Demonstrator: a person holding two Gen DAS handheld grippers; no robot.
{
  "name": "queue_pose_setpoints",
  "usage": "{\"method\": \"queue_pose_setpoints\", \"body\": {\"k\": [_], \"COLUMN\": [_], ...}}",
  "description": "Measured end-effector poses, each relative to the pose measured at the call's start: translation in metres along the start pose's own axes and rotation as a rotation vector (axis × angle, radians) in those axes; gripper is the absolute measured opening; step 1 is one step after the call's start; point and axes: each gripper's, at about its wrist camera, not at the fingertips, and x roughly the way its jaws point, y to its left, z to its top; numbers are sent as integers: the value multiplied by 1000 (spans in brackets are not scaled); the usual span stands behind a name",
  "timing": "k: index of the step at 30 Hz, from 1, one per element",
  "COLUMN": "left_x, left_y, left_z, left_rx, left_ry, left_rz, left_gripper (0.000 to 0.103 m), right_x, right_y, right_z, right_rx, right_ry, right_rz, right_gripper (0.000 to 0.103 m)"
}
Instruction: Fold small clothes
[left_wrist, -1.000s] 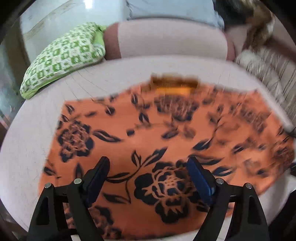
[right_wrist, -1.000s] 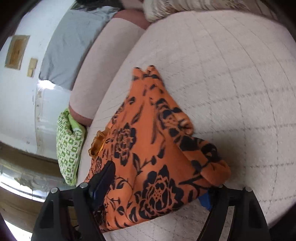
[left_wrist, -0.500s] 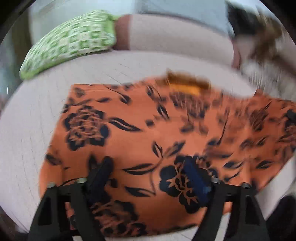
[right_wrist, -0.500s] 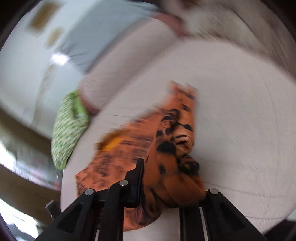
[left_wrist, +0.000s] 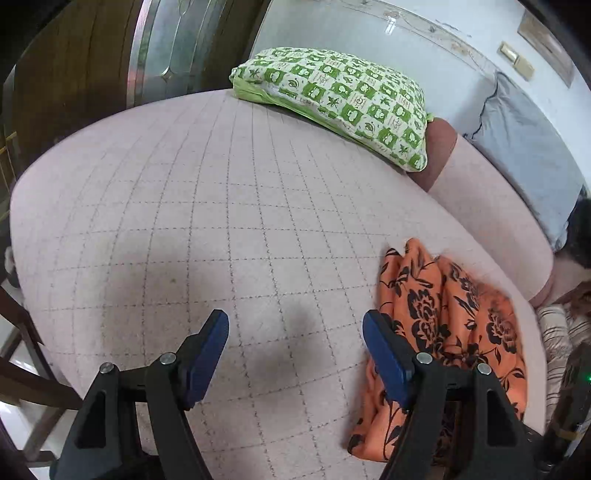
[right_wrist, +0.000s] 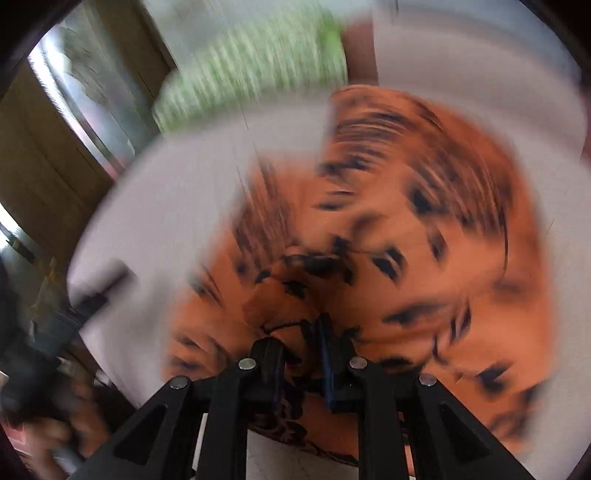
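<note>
The orange garment with black flowers (left_wrist: 454, 325) lies bunched on the pale checked bedcover (left_wrist: 221, 203), at the right of the left wrist view. My left gripper (left_wrist: 295, 319) stands open over bare bedcover. Nothing is between its blue pads, and the right pad sits just beside the cloth's edge. In the blurred right wrist view my right gripper (right_wrist: 301, 332) is shut on a pinched fold of the orange garment (right_wrist: 406, 229), which spreads out beyond the fingers.
A green patterned pillow (left_wrist: 332, 96) lies at the far edge of the bed, with a pink bolster (left_wrist: 491, 206) and a grey cushion (left_wrist: 528, 147) to its right. A wooden door with a glass panel (left_wrist: 166, 48) stands behind. Striped fabric (left_wrist: 557, 332) lies at the right edge.
My left gripper swung left off the spread cloth onto bare bedcover. My right gripper shut on the cloth's edge, rolled and carried it across, so the garment is now bunched.
</note>
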Motion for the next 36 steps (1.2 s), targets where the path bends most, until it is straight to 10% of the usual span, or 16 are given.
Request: {"method": "queue_pose_setpoints", "body": {"k": [9, 17, 22, 26, 30, 36], "left_x": [-2, 0, 1, 3, 20, 69], "left_y": [-11, 9, 10, -14, -68, -88], "left_z": [-4, 2, -1, -7, -22, -19], "left_rx": [36, -44, -45, -5, 100, 25], "left_ry": [-24, -55, -17, 67, 232, 378], "left_rz": [-55, -42, -98, -302, -481, -436], "left_gripper": [75, 75, 76, 76, 76, 75], "right_x": [-56, -148, -89, -86, -110, -110], "right_y": [-5, 55, 70, 39, -11, -50], "right_z": [33, 53, 13, -20, -35, -29], "right_rx": [98, -6, -93, -86, 45, 140], "right_ry": [-102, -362, -236, -224, -298, -302], "right_rz": [143, 304, 116, -14, -45, -19], "right_gripper": [15, 12, 15, 71, 71, 71]}}
